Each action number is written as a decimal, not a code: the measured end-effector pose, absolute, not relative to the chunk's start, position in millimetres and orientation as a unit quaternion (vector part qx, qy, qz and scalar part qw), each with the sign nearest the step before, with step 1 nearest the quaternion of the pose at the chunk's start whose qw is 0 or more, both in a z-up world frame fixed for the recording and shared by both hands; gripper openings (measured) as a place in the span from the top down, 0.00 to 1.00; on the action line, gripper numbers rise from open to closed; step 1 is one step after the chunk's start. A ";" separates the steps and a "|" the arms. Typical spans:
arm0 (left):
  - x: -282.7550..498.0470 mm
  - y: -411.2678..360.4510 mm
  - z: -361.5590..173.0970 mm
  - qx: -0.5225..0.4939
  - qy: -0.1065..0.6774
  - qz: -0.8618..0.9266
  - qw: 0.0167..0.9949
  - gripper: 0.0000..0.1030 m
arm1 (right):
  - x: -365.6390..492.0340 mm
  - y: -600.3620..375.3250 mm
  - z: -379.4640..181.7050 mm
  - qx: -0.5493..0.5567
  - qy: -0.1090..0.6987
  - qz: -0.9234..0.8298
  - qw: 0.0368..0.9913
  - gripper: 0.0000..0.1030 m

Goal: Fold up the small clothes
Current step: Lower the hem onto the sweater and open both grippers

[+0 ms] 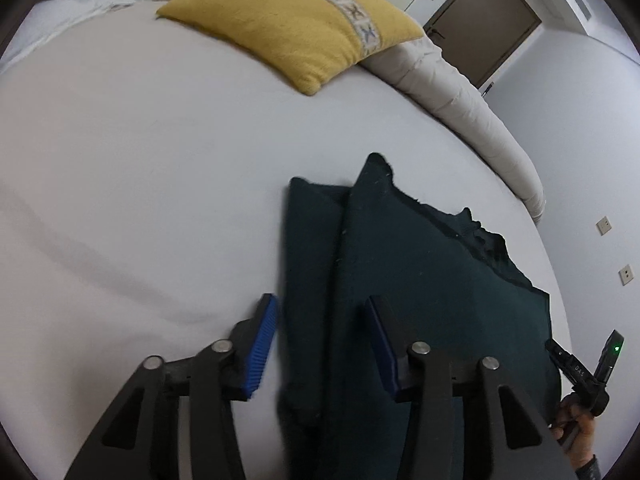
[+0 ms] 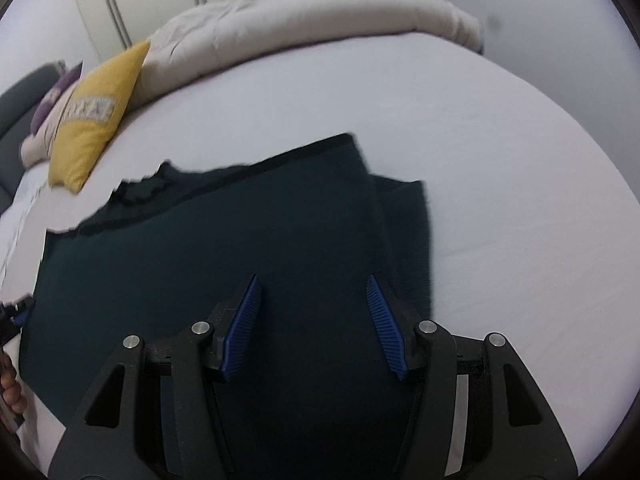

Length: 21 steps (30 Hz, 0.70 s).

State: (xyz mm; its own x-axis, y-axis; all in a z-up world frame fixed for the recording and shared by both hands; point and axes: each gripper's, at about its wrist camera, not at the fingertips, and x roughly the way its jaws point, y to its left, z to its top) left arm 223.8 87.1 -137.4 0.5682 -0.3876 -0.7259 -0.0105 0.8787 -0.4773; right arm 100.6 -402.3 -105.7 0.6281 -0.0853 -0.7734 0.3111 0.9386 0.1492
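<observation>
A dark green garment lies flat on the white bed, with a side panel folded over onto it. My left gripper hovers above the garment's left edge, jaws apart, nothing pressed between the blue pads. In the right wrist view the same garment fills the middle, its folded strip at the right. My right gripper is open over the cloth, with nothing gripped by its pads. The other gripper's body and a hand show at the lower right of the left wrist view.
A yellow cushion lies at the far side of the bed sheet, beside a rolled beige duvet. A brown door and white wardrobe stand behind. Wall sockets sit on the right wall.
</observation>
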 end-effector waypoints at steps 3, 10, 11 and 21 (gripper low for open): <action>216.3 92.5 -131.9 -0.211 0.449 -0.098 0.863 0.59 | 91.7 -407.3 -94.8 0.167 0.405 -0.126 0.890 0.51; 191.4 14.5 -87.7 -0.068 0.390 -0.134 0.908 0.58 | 86.3 -347.3 -79.2 0.286 0.380 0.092 0.875 0.49; 185.5 -5.4 -89.2 -0.040 0.390 -0.148 0.908 0.58 | 88.1 -331.6 -85.5 0.293 0.389 0.126 0.864 0.49; 155.6 -26.8 -134.7 0.035 0.415 -0.141 0.898 0.57 | 47.6 -309.4 -149.9 0.345 0.431 0.172 0.816 0.61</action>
